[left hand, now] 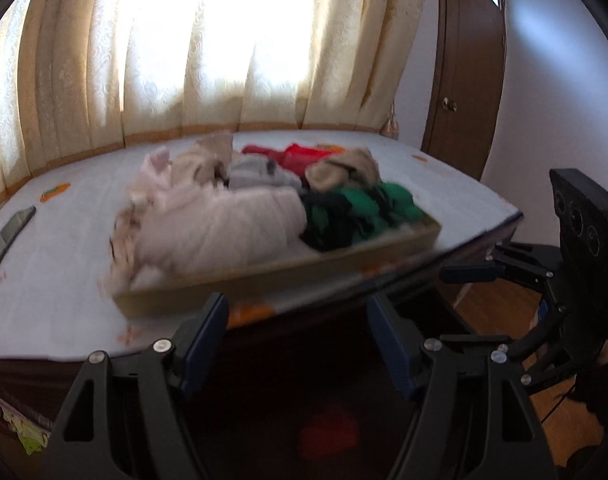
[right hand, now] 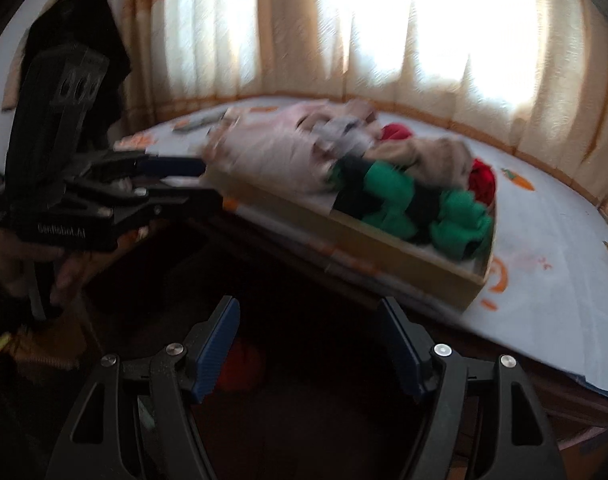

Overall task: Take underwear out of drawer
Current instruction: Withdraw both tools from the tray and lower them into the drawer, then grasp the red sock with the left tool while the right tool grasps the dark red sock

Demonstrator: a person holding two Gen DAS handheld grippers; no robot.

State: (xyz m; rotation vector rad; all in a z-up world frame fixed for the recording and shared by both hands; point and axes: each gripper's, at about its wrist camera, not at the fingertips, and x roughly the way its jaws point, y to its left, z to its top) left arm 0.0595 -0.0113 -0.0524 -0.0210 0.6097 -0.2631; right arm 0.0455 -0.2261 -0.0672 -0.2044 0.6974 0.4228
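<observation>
A shallow tan drawer lies on the bed near its front edge, piled with underwear: pale pink, beige, grey, red and green-and-black pieces. It shows blurred in the right wrist view. My left gripper is open and empty, below the bed's front edge, short of the drawer. My right gripper is open and empty, also below the bed edge. Each gripper shows in the other's view, right and left.
The bed has a white sheet with orange prints. A dark phone lies at its left. Curtains hang behind, a brown door stands at right. A red object lies on the dark floor below.
</observation>
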